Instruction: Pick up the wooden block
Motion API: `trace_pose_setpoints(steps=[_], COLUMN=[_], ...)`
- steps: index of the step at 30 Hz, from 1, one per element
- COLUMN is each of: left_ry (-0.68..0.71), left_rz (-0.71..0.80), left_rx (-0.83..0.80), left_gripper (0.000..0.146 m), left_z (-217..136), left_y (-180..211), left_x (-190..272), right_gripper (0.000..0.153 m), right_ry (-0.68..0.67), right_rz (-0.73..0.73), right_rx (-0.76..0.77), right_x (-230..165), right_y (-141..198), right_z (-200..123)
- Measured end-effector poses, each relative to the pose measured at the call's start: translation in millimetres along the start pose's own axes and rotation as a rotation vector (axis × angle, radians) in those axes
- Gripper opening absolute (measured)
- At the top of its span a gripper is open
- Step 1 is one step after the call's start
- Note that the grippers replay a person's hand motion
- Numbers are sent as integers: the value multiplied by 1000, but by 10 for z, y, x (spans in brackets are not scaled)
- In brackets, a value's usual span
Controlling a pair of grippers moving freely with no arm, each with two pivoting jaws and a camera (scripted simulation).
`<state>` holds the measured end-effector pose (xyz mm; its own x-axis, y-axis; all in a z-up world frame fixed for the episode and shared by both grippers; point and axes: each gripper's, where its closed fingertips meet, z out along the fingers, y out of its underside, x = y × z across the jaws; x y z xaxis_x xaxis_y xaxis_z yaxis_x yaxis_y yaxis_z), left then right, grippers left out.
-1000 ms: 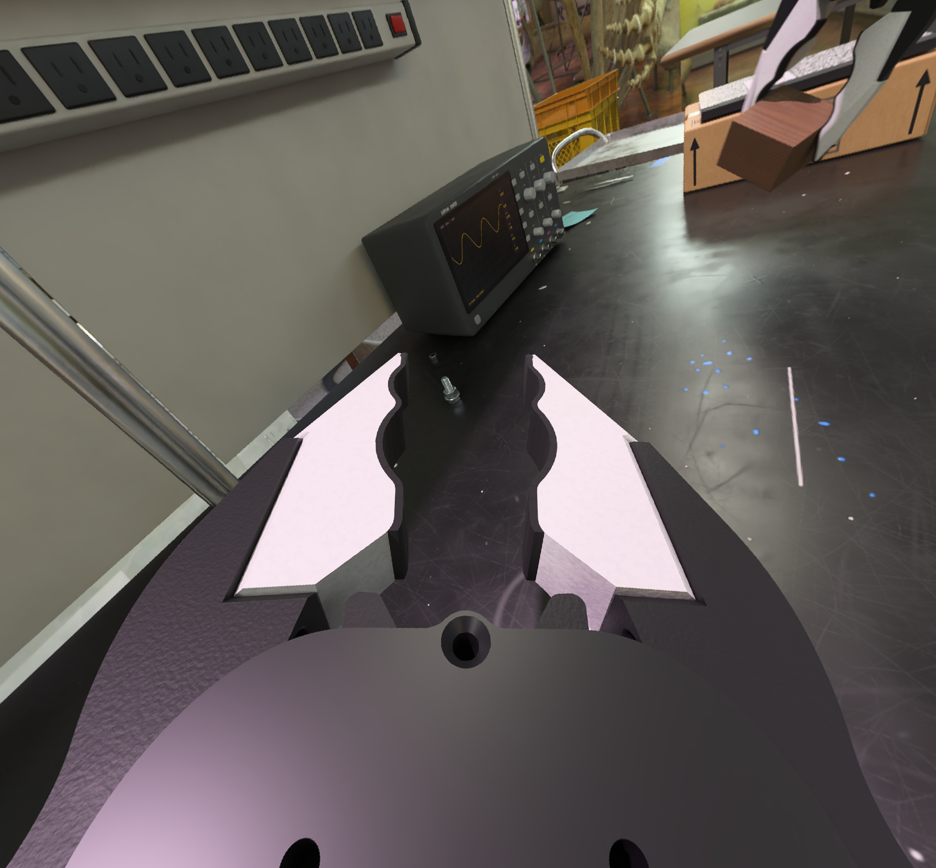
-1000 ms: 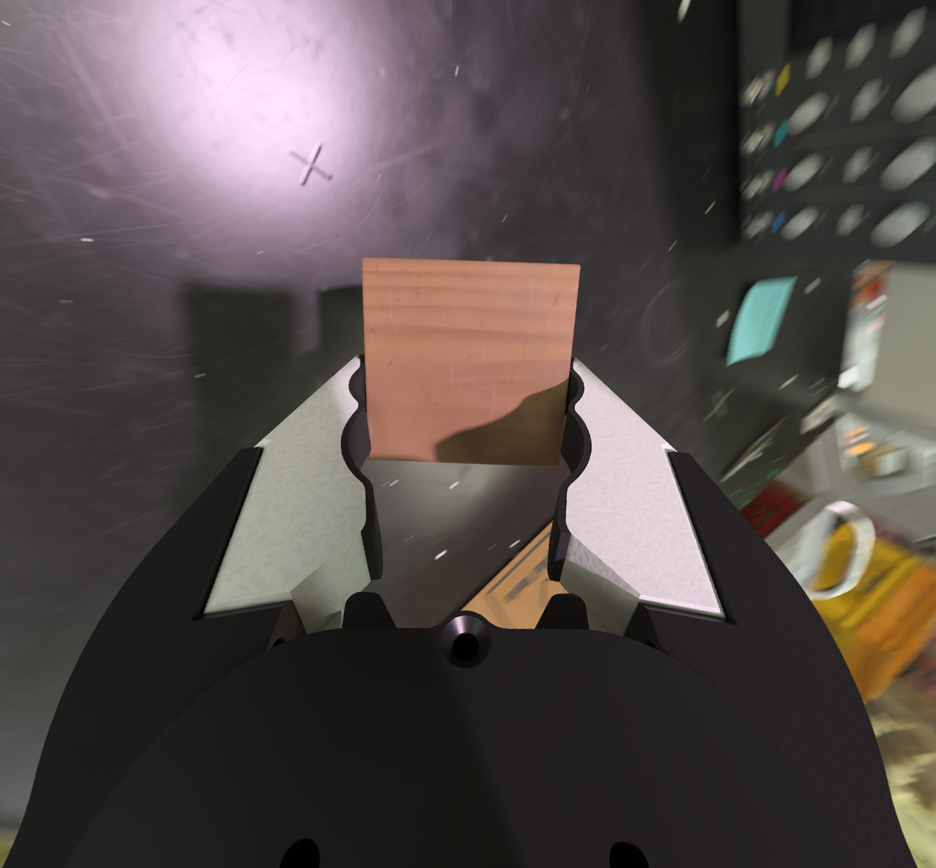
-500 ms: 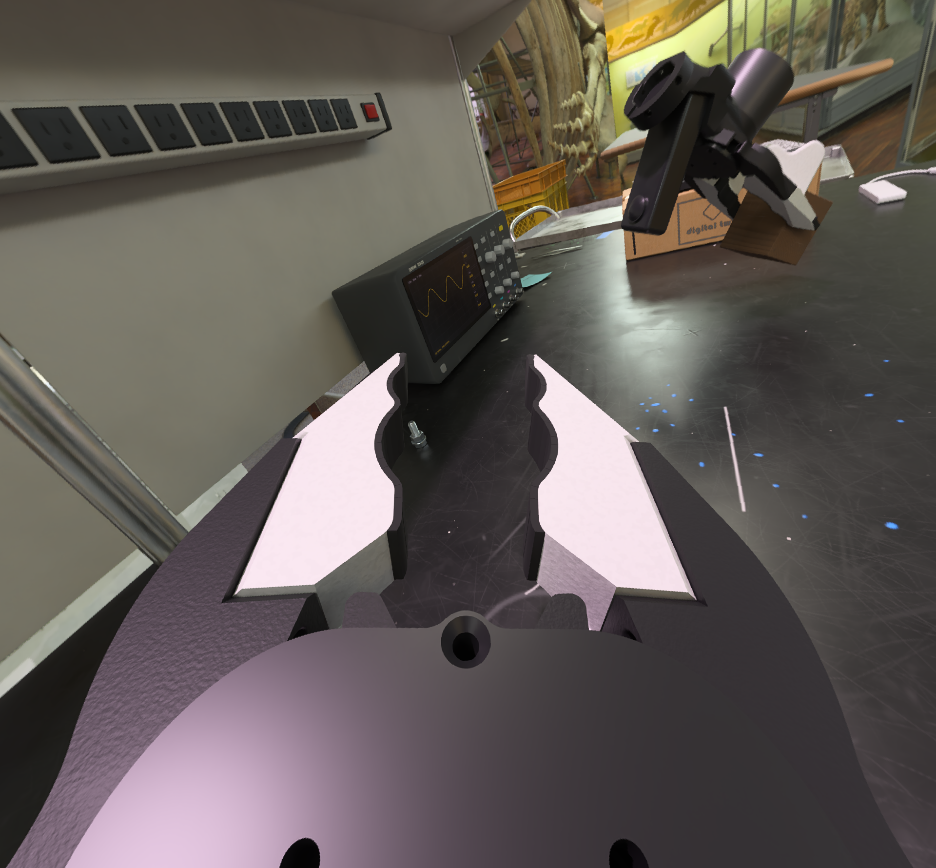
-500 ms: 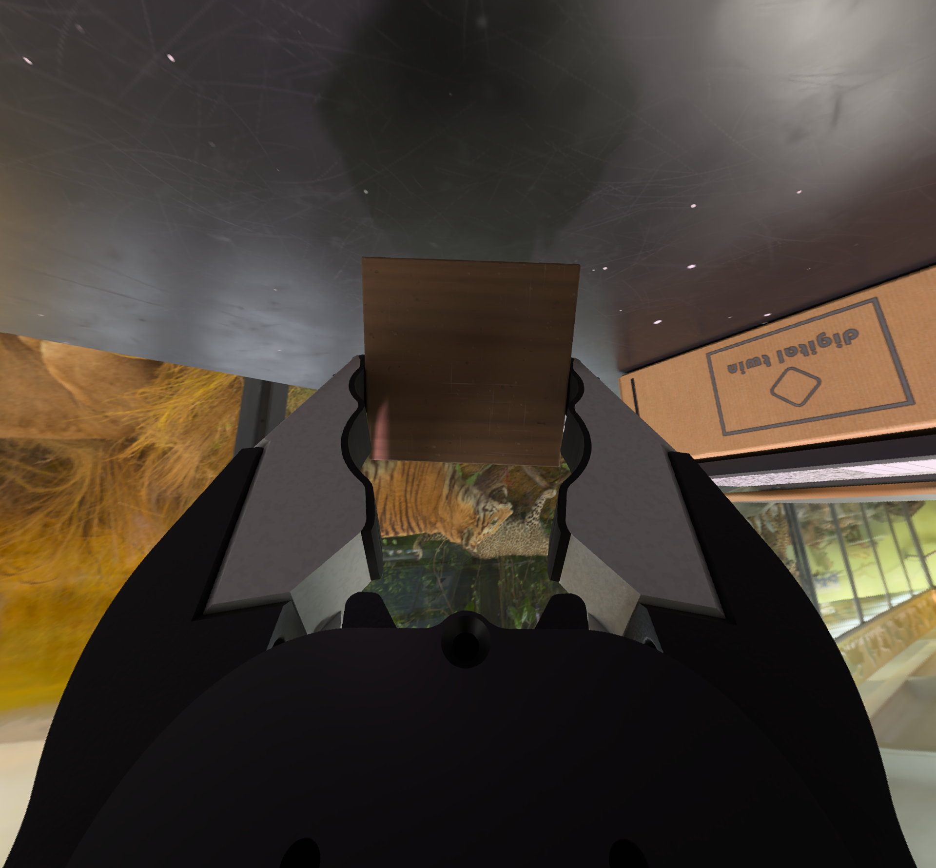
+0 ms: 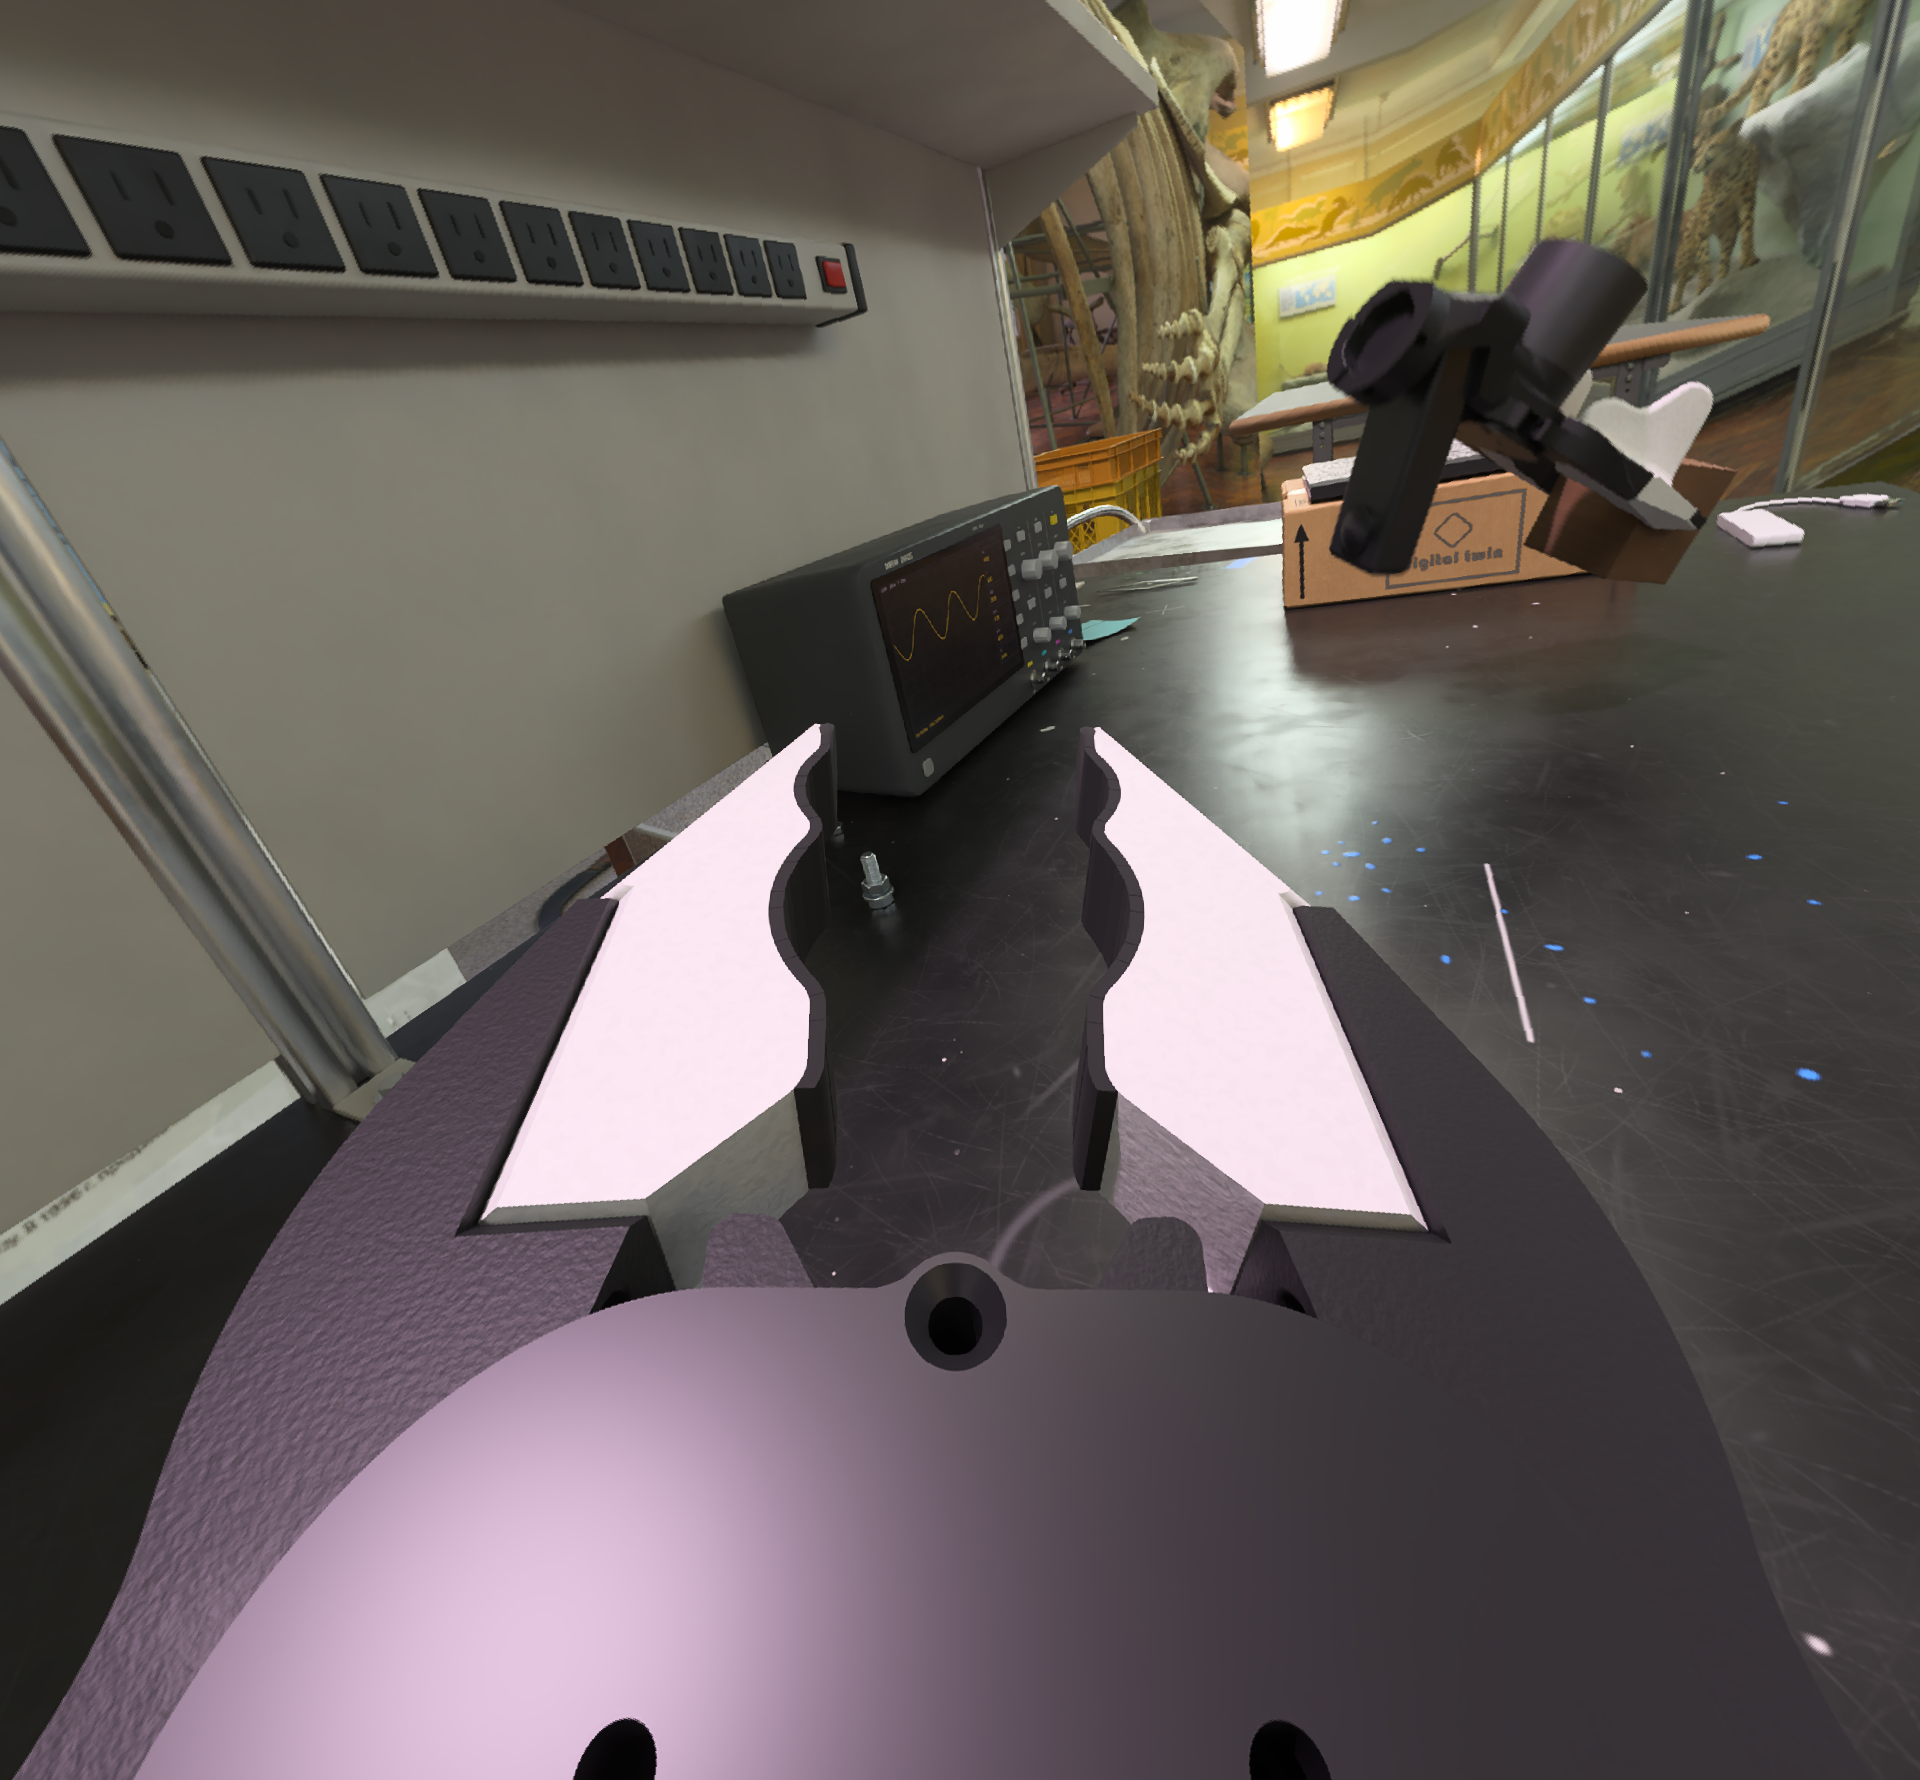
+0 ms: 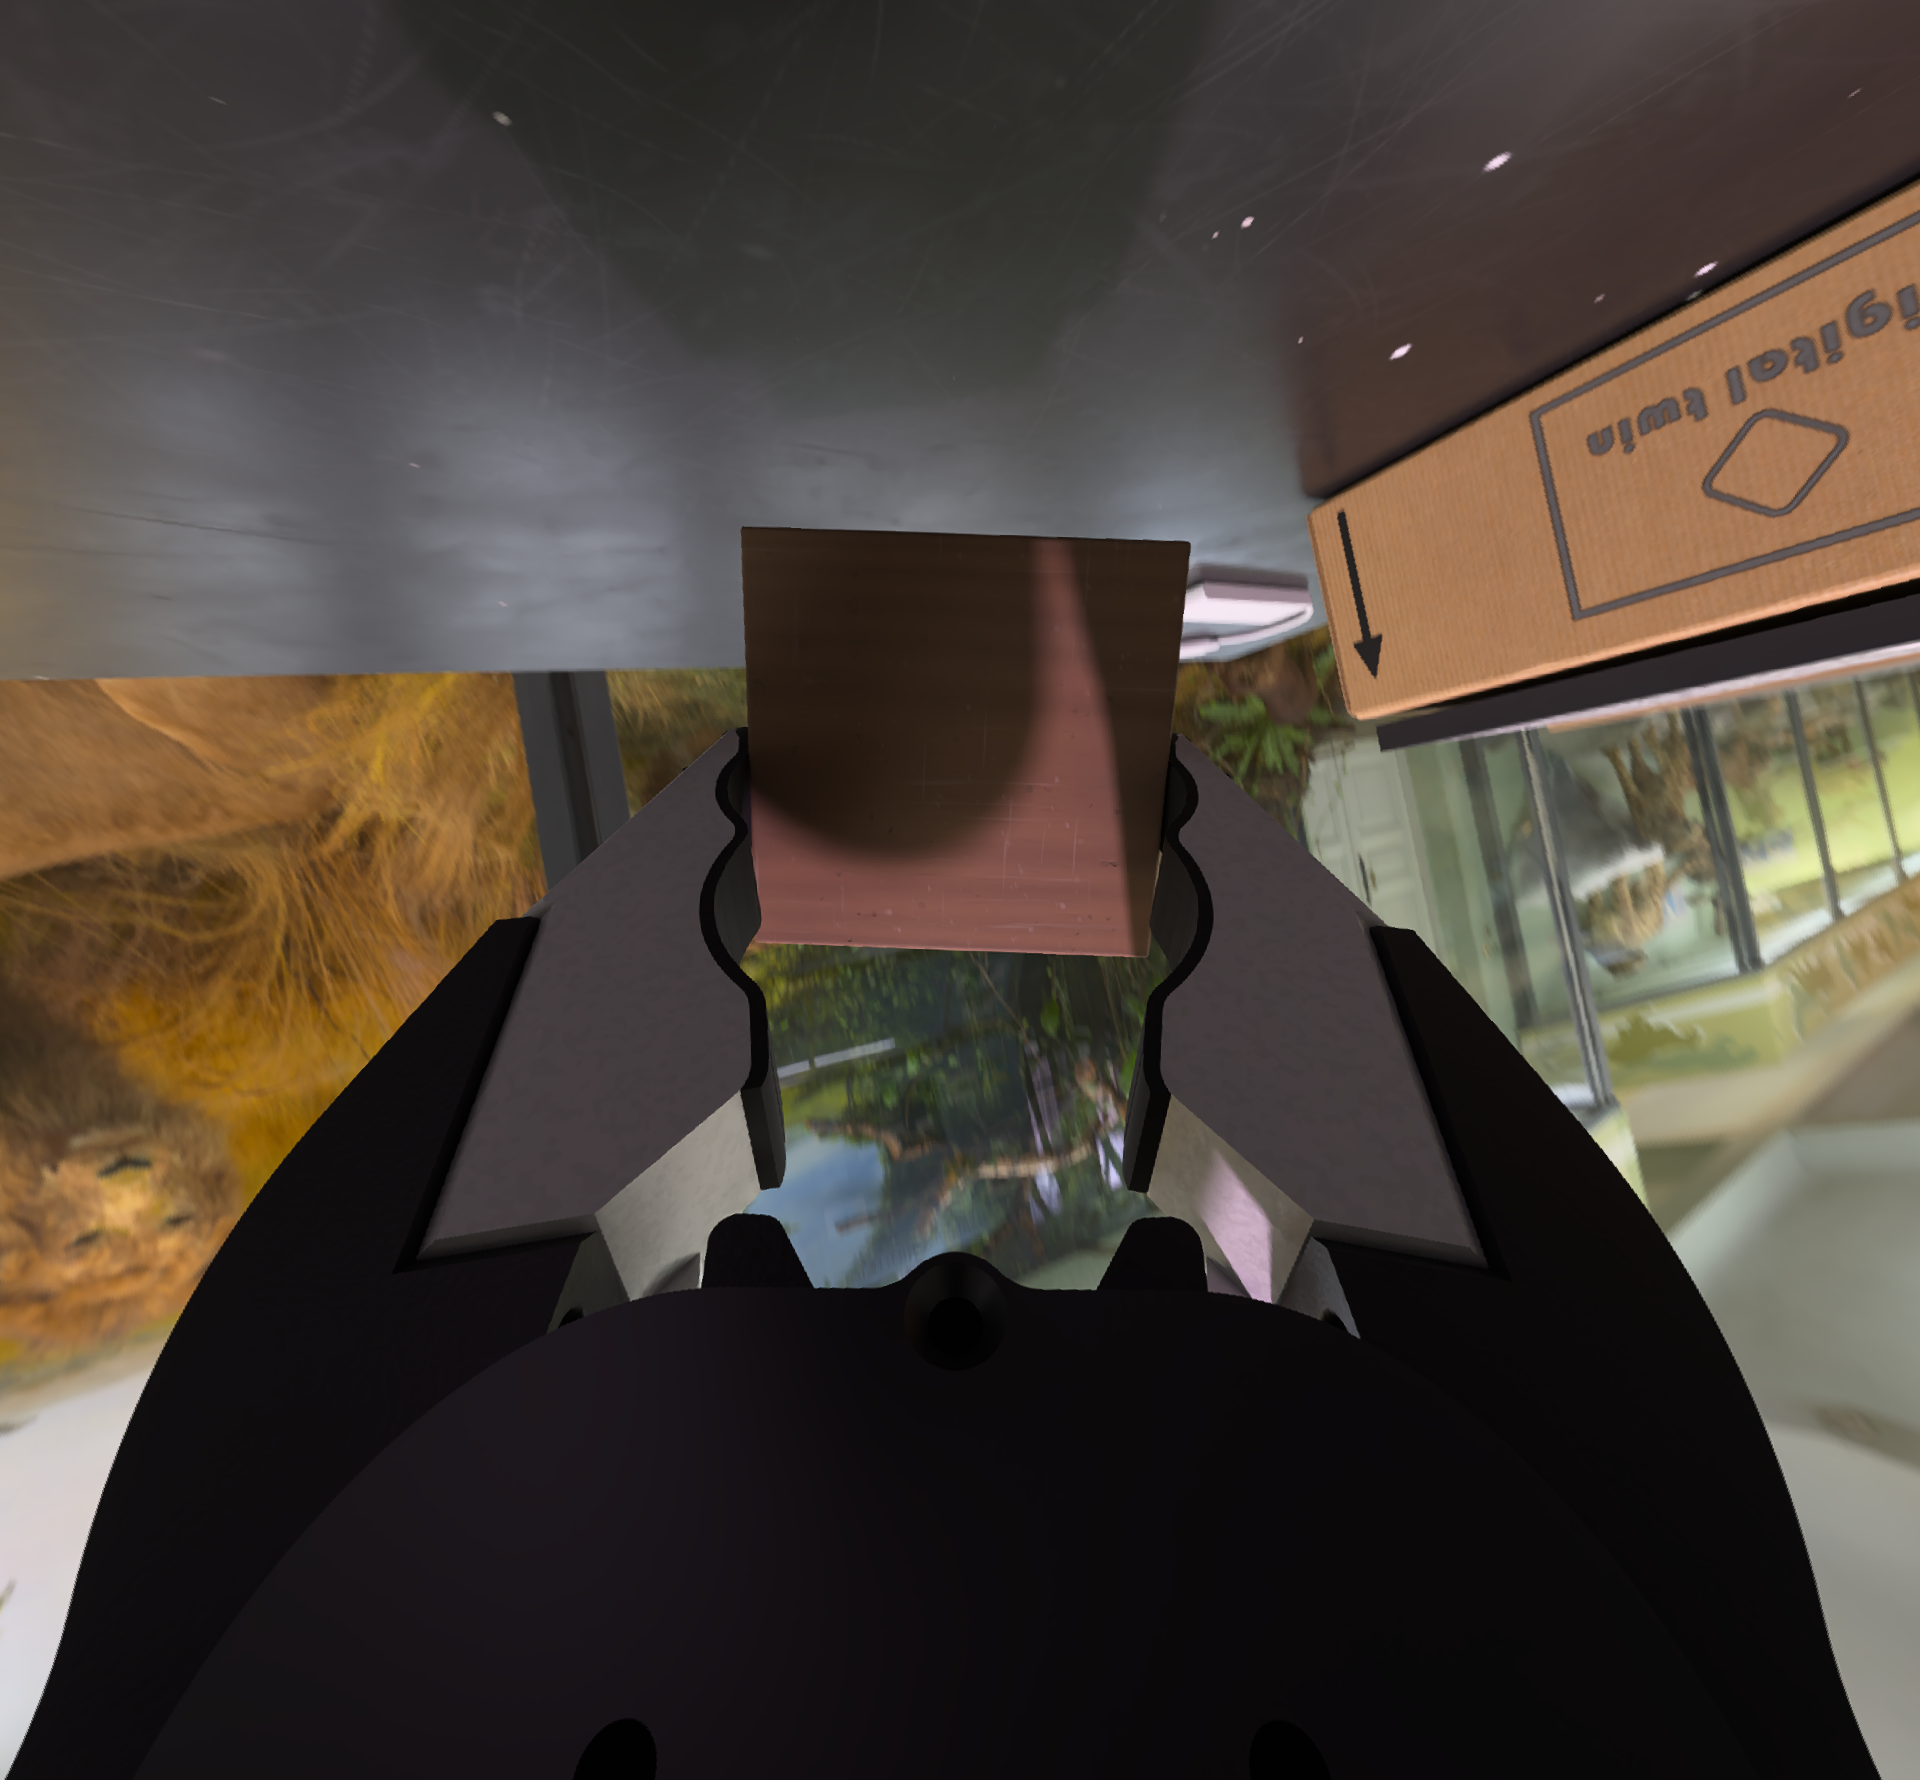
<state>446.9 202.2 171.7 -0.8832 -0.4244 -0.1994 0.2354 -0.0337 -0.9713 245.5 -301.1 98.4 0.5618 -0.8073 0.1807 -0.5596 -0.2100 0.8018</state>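
With the wooden block pinched between the right gripper's fingers, clear above the dark counter near the cardboard box, squeeze evenly and level out, leaving the left gripper spread empty.

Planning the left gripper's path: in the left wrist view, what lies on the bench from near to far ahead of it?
left gripper → bolt → oscilloscope → cardboard box, with the right gripper holding the wooden block in front of it.
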Motion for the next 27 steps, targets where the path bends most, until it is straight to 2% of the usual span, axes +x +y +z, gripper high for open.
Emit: trace_pose_setpoints(steps=[5, 11, 15, 19, 27], left_ry=[25, 41, 39, 32, 36], left_rz=[24, 5, -66, -119, -126], left_rx=[-21, -50, -35, -28, -64], left_gripper=[46, 46, 46, 46, 46], left_z=[93, 265, 414, 586, 837], left_y=[-73, -229, -361, -400, -273], left_x=[44, 123, 176, 199, 203], right_gripper=[77, 77, 77, 77, 77], right_ry=[-2, -138, -159, -123, -238], right_rz=[62, 22, -11, -23, -82], right_rx=[259, 789, 1037, 1141, 1192], right_x=[154, 169, 179, 265, 173], right_y=[-3, -152, -105, -7, -178], right_z=[-234, -665, -853, -872, -824])
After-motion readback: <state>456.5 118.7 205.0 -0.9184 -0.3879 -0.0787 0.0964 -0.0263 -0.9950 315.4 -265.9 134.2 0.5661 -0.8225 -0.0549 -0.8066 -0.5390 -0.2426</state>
